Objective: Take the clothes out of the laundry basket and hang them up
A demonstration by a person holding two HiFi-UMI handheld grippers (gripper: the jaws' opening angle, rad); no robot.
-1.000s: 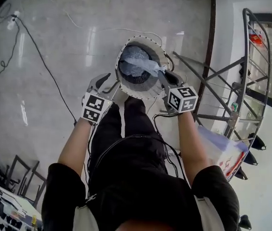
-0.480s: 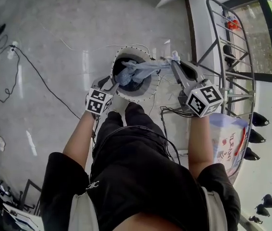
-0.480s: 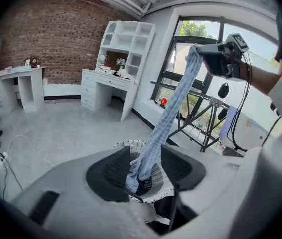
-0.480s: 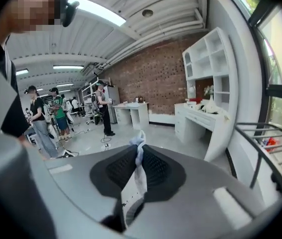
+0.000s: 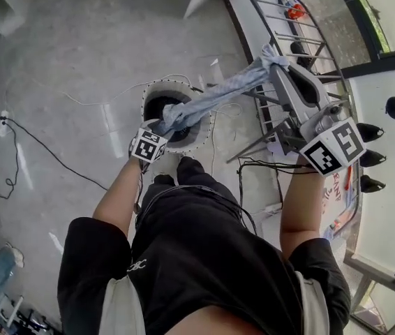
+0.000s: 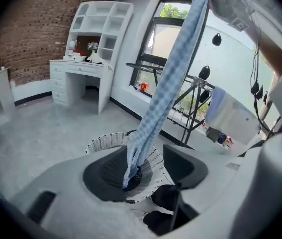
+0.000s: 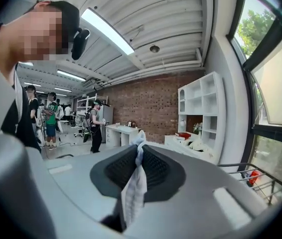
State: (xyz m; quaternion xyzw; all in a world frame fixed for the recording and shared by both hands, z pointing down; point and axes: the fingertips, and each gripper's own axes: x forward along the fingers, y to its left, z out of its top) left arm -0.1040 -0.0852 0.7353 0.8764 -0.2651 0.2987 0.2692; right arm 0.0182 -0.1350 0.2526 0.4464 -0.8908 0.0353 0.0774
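A: Pinching the blue checked garment (image 5: 218, 93) by one bunched end in the right gripper (image 5: 273, 56), with jaws pressed together on it, high above the laundry basket (image 5: 148, 96).

B: Stretches down from there as a twisted rope, with the lower end dropping inside the basket.

A: And down at the basket's rim, the left gripper (image 5: 164, 123): just been opening its jaws. Spread now, with the cloth running between them, not squeezed.

B: Looks thin, soft and light. No stiffness at all, so likely to sag wherever left unsupported.

A: Probably grips fine against those ribbed pads. Bunched like that, though, awkward to lay over the drying rack (image 5: 288, 30) beside the basket.

B: Best to take a free edge or corner low down, just above the basket, then pull apart to open it flat.

A: Worth watching for a snag on the basket's mesh rim on the way out.
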